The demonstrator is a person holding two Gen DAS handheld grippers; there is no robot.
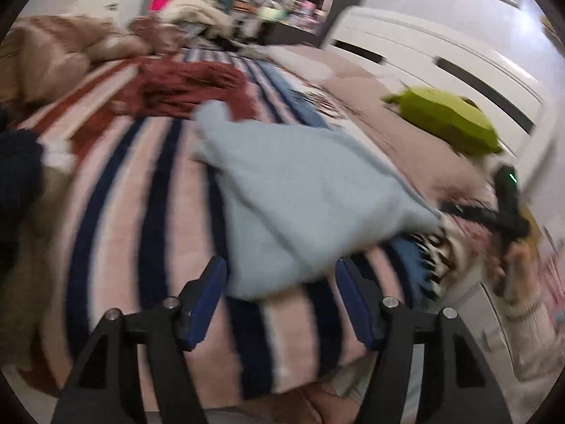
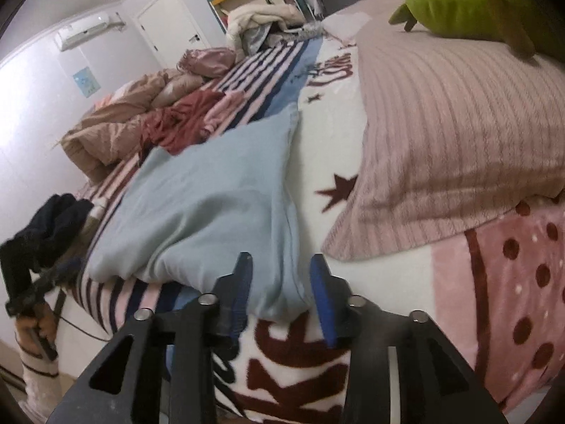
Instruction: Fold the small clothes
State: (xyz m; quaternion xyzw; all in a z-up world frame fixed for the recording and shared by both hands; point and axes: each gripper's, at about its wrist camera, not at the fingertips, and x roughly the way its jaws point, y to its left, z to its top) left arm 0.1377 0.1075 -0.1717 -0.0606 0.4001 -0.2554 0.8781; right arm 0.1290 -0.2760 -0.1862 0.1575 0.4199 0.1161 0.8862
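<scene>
A light blue garment (image 1: 300, 194) lies partly folded on the striped blanket (image 1: 148, 212); it also shows in the right wrist view (image 2: 212, 205). My left gripper (image 1: 280, 275) is open, its blue pads on either side of the garment's near edge, just above the blanket. My right gripper (image 2: 282, 279) is open with a narrower gap, and the garment's near corner lies between its pads. The right gripper also shows in the left wrist view (image 1: 505, 212), held by a hand at the garment's right end. The left wrist view is blurred.
A dark red garment (image 1: 183, 84) and a pink one (image 2: 226, 106) lie further up the bed. A dark navy garment (image 2: 53, 219) lies at the left edge. A pink ribbed pillow (image 2: 459, 134) and a green plush (image 1: 448, 120) are to the right. A beige duvet (image 2: 116, 127) is bunched at the far left.
</scene>
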